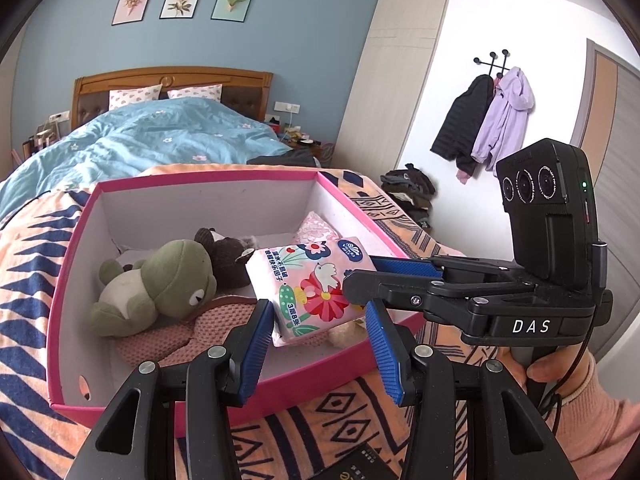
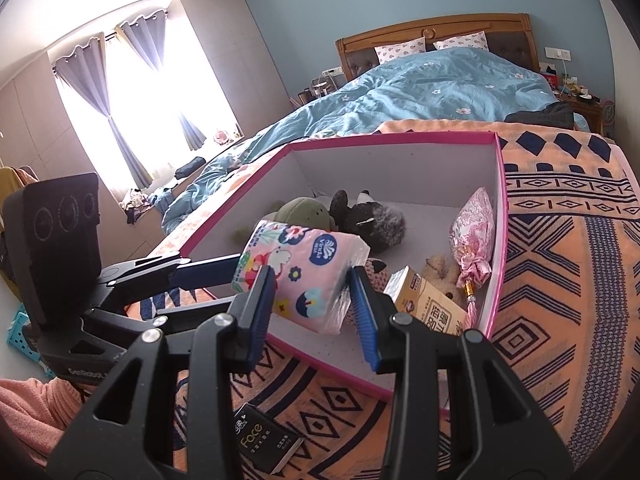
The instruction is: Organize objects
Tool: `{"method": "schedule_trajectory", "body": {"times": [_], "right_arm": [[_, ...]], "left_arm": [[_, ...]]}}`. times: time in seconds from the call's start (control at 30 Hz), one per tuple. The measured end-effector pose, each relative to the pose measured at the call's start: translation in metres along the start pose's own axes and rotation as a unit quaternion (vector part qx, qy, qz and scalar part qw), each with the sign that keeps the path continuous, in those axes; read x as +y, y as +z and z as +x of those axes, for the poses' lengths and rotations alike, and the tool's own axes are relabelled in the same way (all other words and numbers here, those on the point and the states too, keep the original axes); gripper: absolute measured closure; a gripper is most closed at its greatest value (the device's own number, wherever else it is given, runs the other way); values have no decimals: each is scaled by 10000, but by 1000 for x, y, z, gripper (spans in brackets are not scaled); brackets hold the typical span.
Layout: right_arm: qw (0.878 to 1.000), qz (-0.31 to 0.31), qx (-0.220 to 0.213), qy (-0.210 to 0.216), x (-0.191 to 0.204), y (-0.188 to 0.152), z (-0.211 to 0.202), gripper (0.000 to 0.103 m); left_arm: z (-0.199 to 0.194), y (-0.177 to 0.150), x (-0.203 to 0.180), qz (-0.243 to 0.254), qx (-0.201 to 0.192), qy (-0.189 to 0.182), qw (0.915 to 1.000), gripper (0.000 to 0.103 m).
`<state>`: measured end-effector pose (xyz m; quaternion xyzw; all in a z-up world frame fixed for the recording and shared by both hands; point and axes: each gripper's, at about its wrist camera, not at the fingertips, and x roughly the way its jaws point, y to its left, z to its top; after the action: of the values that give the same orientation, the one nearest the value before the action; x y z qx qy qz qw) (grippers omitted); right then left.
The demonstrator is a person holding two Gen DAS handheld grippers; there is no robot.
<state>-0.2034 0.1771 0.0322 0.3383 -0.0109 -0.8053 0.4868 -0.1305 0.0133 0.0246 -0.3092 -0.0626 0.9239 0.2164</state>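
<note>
- Holding one item from two sides: the tissue pack (image 1: 312, 280), pink with a floral print, hangs tilted over the near half of the pink-rimmed box (image 1: 200, 178), clear of the box floor.
- Left claw (image 1: 316, 306): narrowly parted, its blue pads (image 1: 256, 340) set against the pack's two sides near the lower end, so the pack is clamped between them.
- Right claw (image 2: 311, 274): also narrowly parted and closed on the same pack. In the left wrist view it enters from 3 o'clock, one finger in front of the pack and one behind it.
- Box contents: a green frog plush (image 1: 168, 284) at 9 o'clock of the pack, a dark plush (image 1: 228, 256) at 11 o'clock, and a knitted pink piece (image 1: 160, 336) beneath the frog.
- Right wrist view: a pink patterned pouch (image 2: 472, 224) leans on the box wall at 2 o'clock of the pack, and a tan carton (image 2: 428, 300) lies at 4 o'clock.
- Support: the box stands on an orange-and-navy blanket (image 2: 560, 280) on the bed; a black packet (image 2: 264, 436) lies on the blanket at 6 o'clock, outside the box.
</note>
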Motion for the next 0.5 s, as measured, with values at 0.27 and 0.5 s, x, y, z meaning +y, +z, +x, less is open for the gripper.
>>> {"method": "schedule_trajectory", "body": {"times": [0.27, 0.5], "right_arm": [[10000, 0, 80, -34, -1, 2, 8, 61], [9999, 24, 126, -59, -3, 2, 13, 61]], "left_arm": [[4, 0, 6, -70, 70, 21, 9999, 55], [8, 1, 8, -81, 119, 40, 9999, 55]]}}
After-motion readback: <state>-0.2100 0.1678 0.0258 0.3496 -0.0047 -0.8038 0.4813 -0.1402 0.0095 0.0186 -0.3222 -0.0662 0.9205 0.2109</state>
